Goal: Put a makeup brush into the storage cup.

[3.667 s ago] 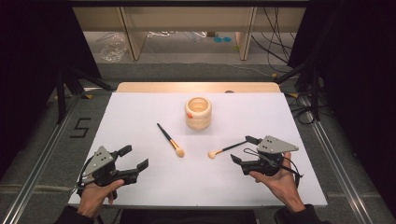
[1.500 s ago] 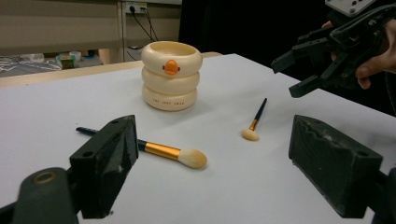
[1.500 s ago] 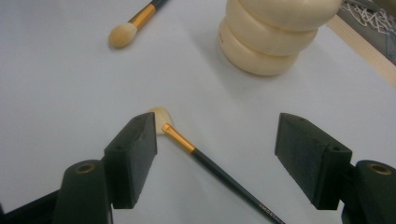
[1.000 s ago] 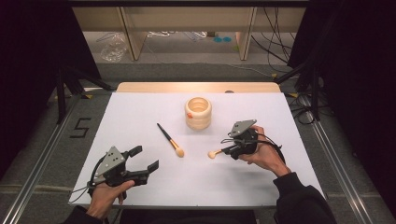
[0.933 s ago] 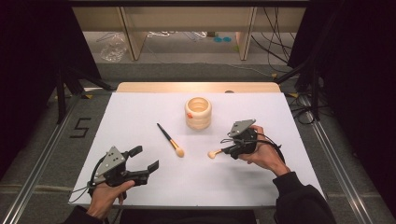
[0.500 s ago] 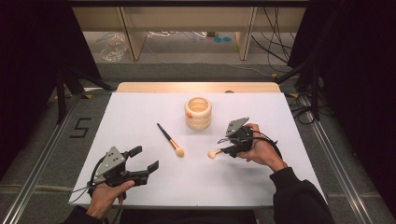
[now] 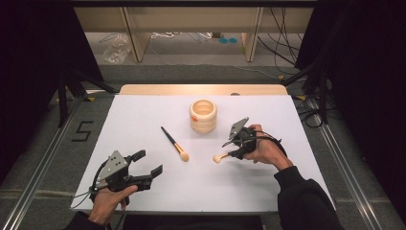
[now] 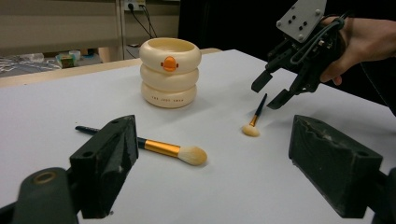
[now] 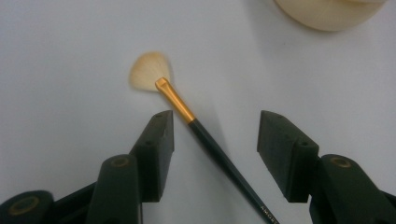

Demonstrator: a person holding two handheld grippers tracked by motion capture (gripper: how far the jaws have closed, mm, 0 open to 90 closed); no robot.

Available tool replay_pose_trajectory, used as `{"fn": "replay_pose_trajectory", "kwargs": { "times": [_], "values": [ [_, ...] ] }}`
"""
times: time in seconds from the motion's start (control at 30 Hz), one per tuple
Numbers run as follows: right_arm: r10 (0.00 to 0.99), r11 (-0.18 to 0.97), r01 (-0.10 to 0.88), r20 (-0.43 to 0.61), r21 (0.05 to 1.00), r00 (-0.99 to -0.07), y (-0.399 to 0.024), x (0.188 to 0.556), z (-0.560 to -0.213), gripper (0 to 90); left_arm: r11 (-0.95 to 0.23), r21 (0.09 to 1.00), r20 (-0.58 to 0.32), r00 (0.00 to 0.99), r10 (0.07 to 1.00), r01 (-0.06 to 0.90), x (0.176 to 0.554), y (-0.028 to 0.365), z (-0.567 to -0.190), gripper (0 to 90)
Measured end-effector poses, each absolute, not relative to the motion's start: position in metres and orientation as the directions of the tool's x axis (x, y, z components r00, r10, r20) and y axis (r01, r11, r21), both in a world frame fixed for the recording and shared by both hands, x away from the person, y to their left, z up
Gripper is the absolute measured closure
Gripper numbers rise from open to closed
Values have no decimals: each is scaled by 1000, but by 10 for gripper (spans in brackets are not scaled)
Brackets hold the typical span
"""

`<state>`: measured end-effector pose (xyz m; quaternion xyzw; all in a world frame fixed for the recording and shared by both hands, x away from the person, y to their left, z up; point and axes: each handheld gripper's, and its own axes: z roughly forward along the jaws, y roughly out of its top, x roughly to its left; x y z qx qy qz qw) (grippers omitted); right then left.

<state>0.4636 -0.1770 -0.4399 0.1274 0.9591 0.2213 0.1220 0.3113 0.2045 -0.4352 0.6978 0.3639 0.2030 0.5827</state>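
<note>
A cream ribbed cup [image 7: 203, 115] stands upright at the middle of the white table [image 7: 143, 115]. A dark-handled brush with a gold ferrule [image 7: 174, 143] lies in front of it. A smaller fan brush [image 7: 220, 157] lies to its right. My right gripper [image 7: 233, 148] points down over that brush's handle. In the right gripper view the handle [image 9: 205, 135] runs between the jaws of my right gripper [image 9: 217, 133], which have just been closing, and neither pad touches it. My left gripper [image 7: 148, 163] rests open near the front left, with nothing between its jaws.
The left gripper view looks across the table at the cup [image 8: 170, 72], the larger brush [image 8: 159, 148], the fan brush [image 8: 254, 119] and the right gripper [image 8: 270, 93]. A wooden strip [image 7: 201, 89] edges the table's far side. Cables [image 7: 306, 110] lie on the floor at the right.
My right gripper came in from the front right to the fan brush, has tilted down over its handle, and its jaws have narrowed. The left hand has barely shifted.
</note>
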Motion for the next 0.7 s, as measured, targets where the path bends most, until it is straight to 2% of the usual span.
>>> {"fn": "replay_pose_trajectory", "kwargs": {
  "times": [0.37, 0.7],
  "values": [
    [272, 914, 205, -155, 350, -950, -180, 471, -447, 531, -64, 961, -134, 654, 745, 270, 311, 205, -435, 155],
    [258, 923, 203, -134, 328, -957, -176, 477, -449, 569, -60, 960, -138, 651, 746, 272, 311, 205, -435, 155]
  ]
}}
